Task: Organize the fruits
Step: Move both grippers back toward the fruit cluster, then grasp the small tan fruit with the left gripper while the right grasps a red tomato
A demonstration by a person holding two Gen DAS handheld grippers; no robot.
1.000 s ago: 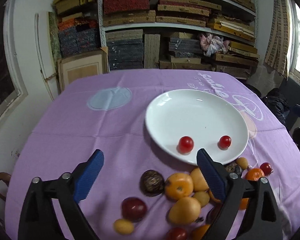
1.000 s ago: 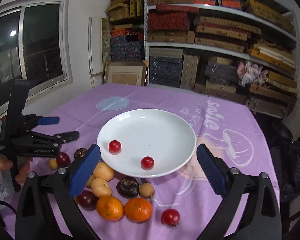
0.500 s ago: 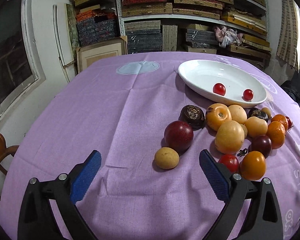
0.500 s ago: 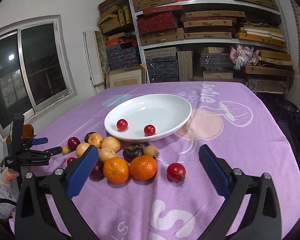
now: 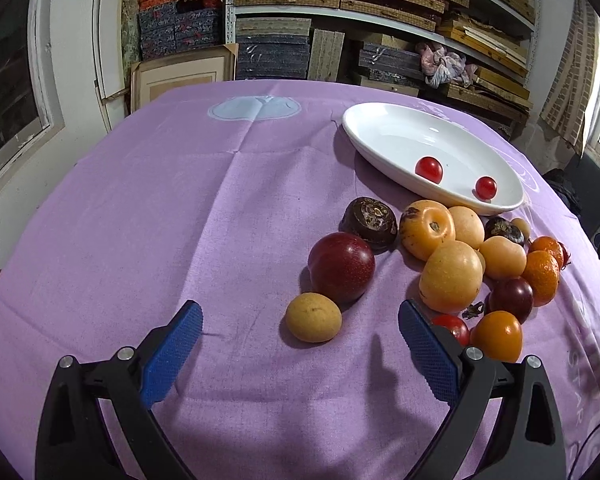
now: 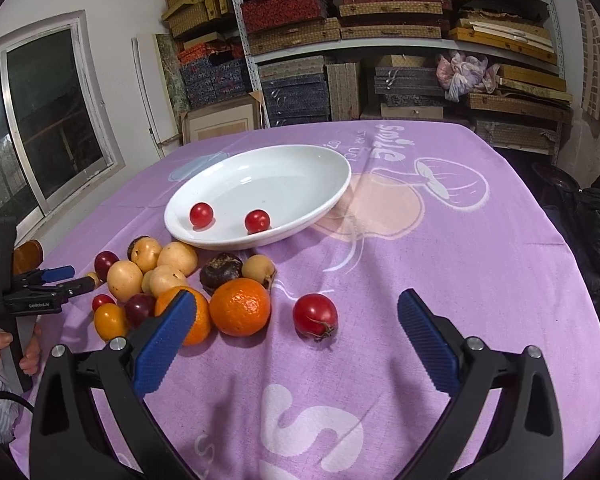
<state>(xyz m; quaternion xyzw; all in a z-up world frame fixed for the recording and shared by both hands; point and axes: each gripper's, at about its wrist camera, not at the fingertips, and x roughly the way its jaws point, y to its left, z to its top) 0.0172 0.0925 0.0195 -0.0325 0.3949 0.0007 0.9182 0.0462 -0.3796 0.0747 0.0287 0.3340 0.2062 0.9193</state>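
— Shelves stacked with woven and patterned boxes [image 6: 380, 32] fill the back wall, and the purple printed tablecloth [image 5: 180, 208] covers the whole table. What sits at the left of the left wrist view?

— Bare cloth, mostly. Low in the frame the left gripper [image 5: 300, 332] has its blue-padded jaws spread wide, gripping nothing. Between them, slightly right of centre, lies a small round tan fruit [image 5: 314, 317], touching the dark red plum [image 5: 342, 266] just above it.

— And further right?

— A heap of yellow, orange and dark fruits [image 5: 460, 264] at centre right, and above it the white oval plate [image 5: 388, 148] holding two red cherry tomatoes [image 5: 429, 169].

— From the right wrist view?

— At the far left edge a hand [image 6: 24, 354] holds the other gripper's handle. The fruit heap sits at centre left, below the plate's near rim. A large orange [image 6: 240, 307] lies on its right side, and a red tomato with a green stem [image 6: 315, 316] lies apart, lower centre. The right gripper [image 6: 298, 322] is also wide open and empty, the tomato between its pads [image 6: 428, 336] but untouched.
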